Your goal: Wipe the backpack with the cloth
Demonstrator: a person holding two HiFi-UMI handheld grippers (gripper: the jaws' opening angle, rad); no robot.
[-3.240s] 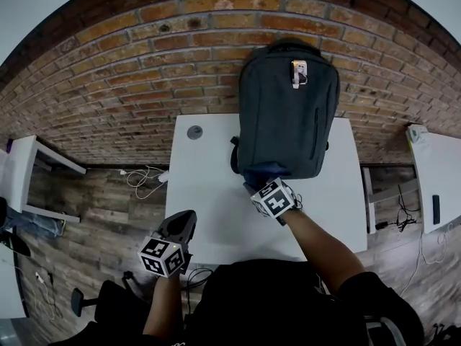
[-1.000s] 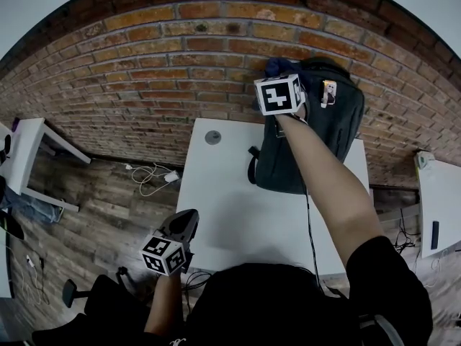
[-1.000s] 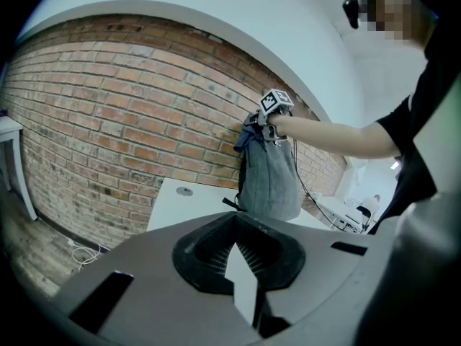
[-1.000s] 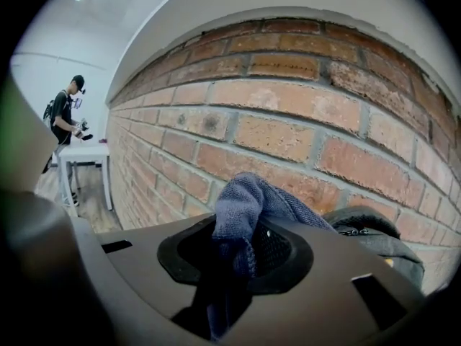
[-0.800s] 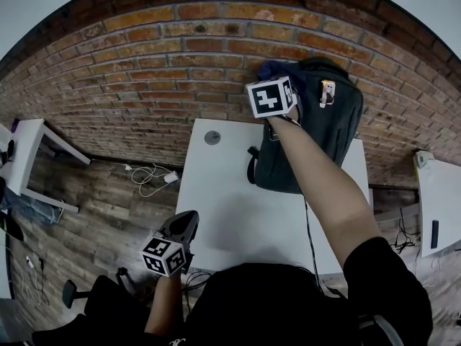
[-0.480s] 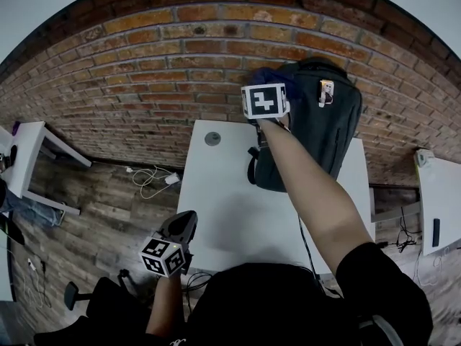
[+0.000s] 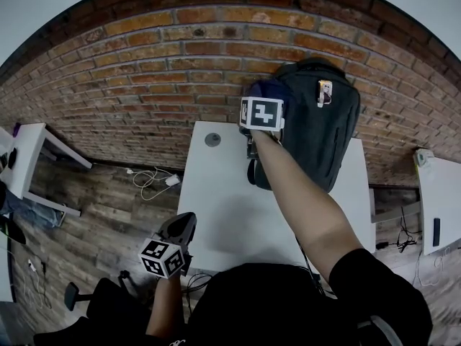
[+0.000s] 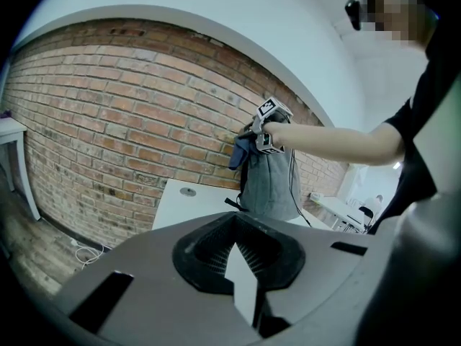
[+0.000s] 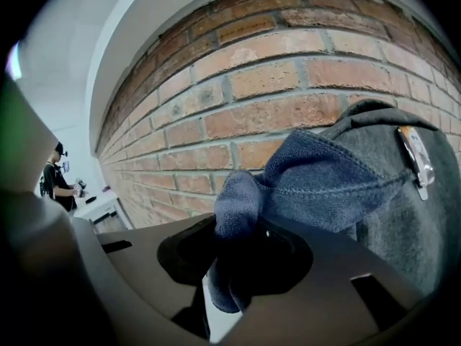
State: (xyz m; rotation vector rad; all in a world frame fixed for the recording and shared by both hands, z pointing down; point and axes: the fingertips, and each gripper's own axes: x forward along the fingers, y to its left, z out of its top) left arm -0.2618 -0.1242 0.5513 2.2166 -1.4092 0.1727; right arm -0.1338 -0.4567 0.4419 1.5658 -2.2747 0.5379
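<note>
1. Left tongs (image 7: 181, 225) are hanging low by the near left corner of the counter (image 7: 223, 207). The jaws are looking pressed together with nothing between them, though only a thin sliver of gap is showing, so not fully sure.
2. Round grey grommet (image 7: 212, 140) is sitting on the white counter, near its far left corner.
3. Right arm is reaching across the counter, and the right tongs (image 7: 261, 96) are clenching a bunched fold of the blue cloth (image 7: 268, 87).
4. Cloth is pressing on the upper left edge of the dark grey backpack (image 7: 317, 139), near its top.
5. Backpack is standing upright at the counter's far side, leaning on the brick wall (image 7: 144, 85). A small metal clip (image 7: 322, 92) is hanging on its upper front.
</note>
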